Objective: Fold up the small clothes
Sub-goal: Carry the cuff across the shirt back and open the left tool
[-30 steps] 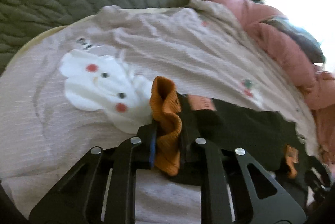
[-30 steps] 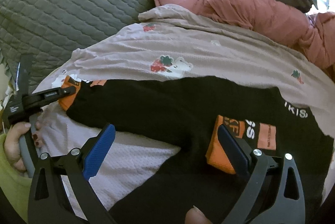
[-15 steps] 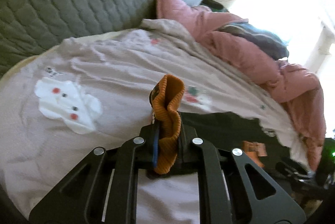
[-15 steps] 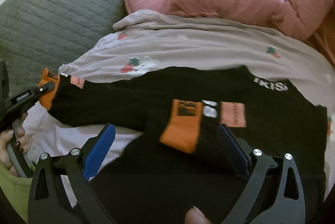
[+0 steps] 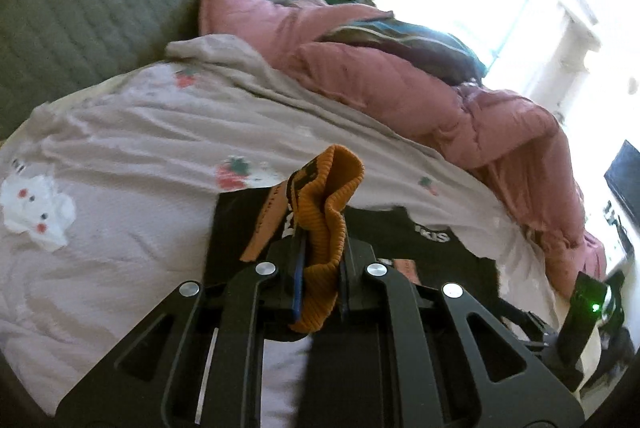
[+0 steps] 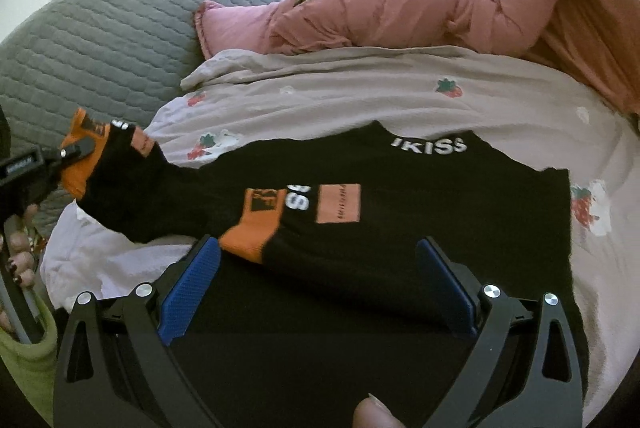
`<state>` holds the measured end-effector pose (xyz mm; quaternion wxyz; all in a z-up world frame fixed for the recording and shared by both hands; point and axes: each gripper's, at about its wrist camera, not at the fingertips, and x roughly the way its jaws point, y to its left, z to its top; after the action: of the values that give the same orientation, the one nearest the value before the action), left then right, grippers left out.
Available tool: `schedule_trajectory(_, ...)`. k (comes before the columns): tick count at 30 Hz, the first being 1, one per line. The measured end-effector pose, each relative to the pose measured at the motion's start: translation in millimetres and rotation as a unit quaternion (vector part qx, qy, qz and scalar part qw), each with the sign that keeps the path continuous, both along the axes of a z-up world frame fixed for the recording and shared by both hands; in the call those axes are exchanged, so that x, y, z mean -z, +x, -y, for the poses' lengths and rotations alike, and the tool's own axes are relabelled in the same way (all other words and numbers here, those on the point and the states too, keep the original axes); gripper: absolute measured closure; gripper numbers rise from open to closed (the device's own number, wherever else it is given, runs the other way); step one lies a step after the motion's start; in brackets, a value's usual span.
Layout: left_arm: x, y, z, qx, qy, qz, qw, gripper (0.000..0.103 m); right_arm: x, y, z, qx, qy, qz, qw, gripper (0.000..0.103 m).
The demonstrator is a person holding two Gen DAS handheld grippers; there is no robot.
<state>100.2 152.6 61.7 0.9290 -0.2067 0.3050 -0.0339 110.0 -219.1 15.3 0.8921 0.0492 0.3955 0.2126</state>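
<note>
Fingers [image 5: 298, 268] on one orange cuff [image 5: 324, 228]

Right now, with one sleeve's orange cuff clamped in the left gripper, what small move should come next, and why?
Probably carry the orange cuff across and lay it on the black top's chest. The left gripper is shut on that cuff, its sleeve lifted off the bedspread, while the other sleeve already lies folded across the front. The right gripper is open above the top.
</note>
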Motion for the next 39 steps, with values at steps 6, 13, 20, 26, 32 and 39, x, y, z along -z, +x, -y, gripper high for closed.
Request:
schedule_trajectory(6,-12.3,14.0,42.2,0.033,0.018,-0.001,0.9993,0.097,-1.3,-1.8,38.7,0.031,0.02,0.001,0.999,0.005)
schedule_trajectory(13,-8.6,32.3,95.5,0.082,0.034,-0.016,0.9959,0.097,-2.2,-3.9,80.9,0.067,0.043,0.003,0.997,0.005)
schedule_trajectory(20,12.8,46.3,149.4,0.14,0.051,-0.049,0.9877,0.097,-1.1,-6.3,126.1,0.11,0.06,0.003,0.992,0.005)
schedule_trajectory(26,35.5,54.8,177.7,0.169,0.056,-0.074,0.9812,0.097,2.5,-7.3,149.7,0.134,0.065,0.001,0.989,0.005)
schedule_trajectory(32,55.8,58.6,189.7,0.197,0.046,-0.093,0.975,0.085,5.6,-5.7,153.7,0.139,0.069,-0.004,0.988,0.005)
schedule_trajectory(39,48.1,55.5,172.7,0.178,0.028,-0.084,0.9801,0.066,10.1,-5.2,140.7,0.121,0.061,-0.011,0.991,0.005)
